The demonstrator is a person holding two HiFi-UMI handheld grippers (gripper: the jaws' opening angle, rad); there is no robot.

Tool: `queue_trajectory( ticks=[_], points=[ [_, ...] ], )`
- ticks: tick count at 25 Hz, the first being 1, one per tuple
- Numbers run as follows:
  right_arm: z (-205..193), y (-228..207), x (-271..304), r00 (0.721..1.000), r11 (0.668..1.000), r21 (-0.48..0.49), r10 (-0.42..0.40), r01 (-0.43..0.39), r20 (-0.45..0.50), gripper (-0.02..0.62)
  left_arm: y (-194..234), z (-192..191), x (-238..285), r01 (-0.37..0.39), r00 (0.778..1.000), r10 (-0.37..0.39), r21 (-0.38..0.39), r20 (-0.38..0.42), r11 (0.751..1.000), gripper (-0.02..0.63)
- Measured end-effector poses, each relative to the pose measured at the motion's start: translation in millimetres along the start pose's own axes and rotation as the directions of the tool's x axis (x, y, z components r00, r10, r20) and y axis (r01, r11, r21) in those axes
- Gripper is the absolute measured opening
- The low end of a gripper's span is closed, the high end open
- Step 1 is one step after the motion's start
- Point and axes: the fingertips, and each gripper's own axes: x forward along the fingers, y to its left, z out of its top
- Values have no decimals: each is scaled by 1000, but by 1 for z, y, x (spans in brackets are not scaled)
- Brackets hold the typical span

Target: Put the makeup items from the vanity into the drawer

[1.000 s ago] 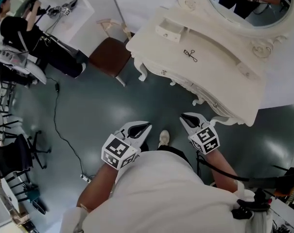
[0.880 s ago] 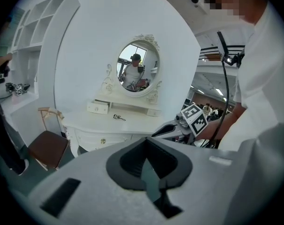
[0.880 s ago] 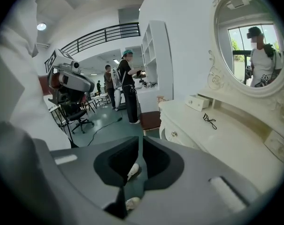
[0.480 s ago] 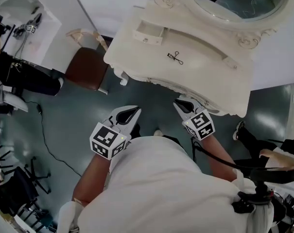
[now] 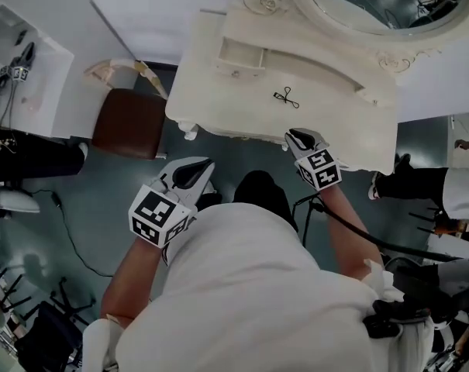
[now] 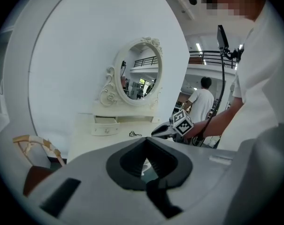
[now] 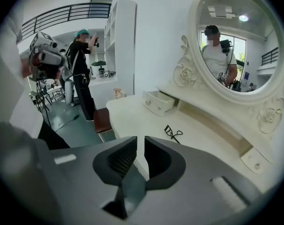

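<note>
A black eyelash curler (image 5: 287,97) (image 7: 172,133) (image 6: 134,134) lies alone on the white vanity top (image 5: 335,122). At the vanity's back left, a small drawer (image 5: 242,55) (image 7: 158,101) (image 6: 105,123) stands pulled out. My right gripper (image 5: 291,134) (image 7: 141,138) hovers at the vanity's front edge, just short of the curler; it is shut to a thin slit and holds nothing. My left gripper (image 5: 209,163) (image 6: 146,138) hangs over the floor in front of the vanity's left end, tips touching, empty.
An oval mirror (image 5: 374,6) in a carved frame rises behind the vanity top. A brown-seated chair (image 5: 129,122) stands left of the vanity. A person in black (image 7: 83,74) stands by white shelving on the left. Another person (image 5: 451,184) is at the right. A cable (image 5: 71,231) lies on the floor.
The vanity has come nearer in the head view. Both grippers have moved forward, and the right one now reaches the vanity's front edge. The curler lies where it was.
</note>
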Motion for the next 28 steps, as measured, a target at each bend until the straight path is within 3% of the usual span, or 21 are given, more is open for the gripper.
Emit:
queue_trajectory(
  ticks=[9,16,28],
  points=[
    [8,-70,81,992,994,-98,-56,45,-110,84,54,32,7,-77,996,80,-62,38,995,2],
    [9,-97,119,985,984,-178,-23,-8,-171,94,70,49,26,-129,991,133,-103,28,986,2],
    [-1,-113,136,979,980,-193,10,-50,-204,23,82,66,56,-178,983,181,-119,18,977,2]
  ],
)
